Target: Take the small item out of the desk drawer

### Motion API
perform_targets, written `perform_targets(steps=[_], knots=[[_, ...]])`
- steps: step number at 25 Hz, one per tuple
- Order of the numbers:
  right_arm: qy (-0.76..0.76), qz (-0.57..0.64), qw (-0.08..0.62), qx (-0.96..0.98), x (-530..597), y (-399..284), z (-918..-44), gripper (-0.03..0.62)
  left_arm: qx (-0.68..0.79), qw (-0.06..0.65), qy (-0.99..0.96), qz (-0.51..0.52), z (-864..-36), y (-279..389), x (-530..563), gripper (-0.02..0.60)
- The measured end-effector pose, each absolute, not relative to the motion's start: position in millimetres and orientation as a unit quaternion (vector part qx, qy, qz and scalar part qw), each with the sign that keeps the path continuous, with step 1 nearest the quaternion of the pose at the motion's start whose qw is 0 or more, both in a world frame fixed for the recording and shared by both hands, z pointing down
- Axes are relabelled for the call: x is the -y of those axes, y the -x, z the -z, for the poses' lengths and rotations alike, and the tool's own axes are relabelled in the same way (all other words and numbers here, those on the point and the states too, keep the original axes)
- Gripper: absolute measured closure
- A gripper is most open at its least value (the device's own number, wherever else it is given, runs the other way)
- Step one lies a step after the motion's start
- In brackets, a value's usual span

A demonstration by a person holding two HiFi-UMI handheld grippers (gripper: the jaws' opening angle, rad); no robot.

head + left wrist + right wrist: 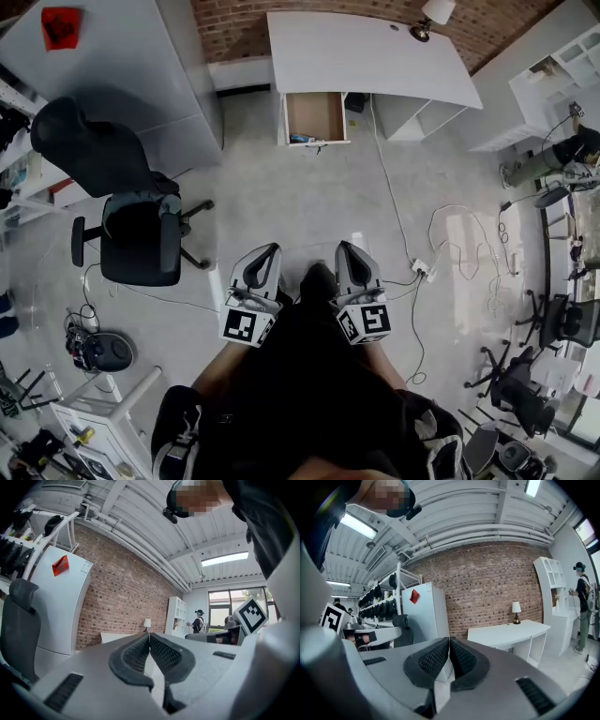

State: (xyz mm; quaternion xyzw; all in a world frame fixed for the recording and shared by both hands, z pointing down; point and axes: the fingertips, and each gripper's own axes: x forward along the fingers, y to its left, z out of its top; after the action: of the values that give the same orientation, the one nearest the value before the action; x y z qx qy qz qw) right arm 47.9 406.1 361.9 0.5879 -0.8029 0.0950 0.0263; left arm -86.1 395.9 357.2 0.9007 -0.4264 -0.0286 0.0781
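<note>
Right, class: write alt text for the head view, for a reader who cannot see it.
A person holds the left hand-held gripper and right hand-held gripper, both shut and empty, close to the body. Ahead stands a white desk, its drawer pulled open with a small blue item at the front; a black office chair sits left.

I note a white desk [375, 56] against the brick wall [234, 23], with a table lamp [431, 17] on its far right corner. Its drawer [316, 112] stands pulled open, and a small bluish item [302, 139] lies at the front edge. On the grey floor [309, 202] are a black office chair [131, 234], a white cable [392, 187] and a power strip [422, 270].
</note>
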Motion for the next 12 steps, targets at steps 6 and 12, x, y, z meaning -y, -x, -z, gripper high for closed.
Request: perform_targets(steps=[6,12], knots=[[-0.575,-0.102,0.034,0.811,-369.3,-36.7,-373.7,0.565,0.442,0.093,-0.892,0.027,-368.5,99.6,-364.6,0.572],[-0.558,-0.1,0.028,0.823,-294.4,-37.4,-381.6,0.565,0.463,0.087,-0.882,0.022,-370.4,101.7,-300.7,0.572]])
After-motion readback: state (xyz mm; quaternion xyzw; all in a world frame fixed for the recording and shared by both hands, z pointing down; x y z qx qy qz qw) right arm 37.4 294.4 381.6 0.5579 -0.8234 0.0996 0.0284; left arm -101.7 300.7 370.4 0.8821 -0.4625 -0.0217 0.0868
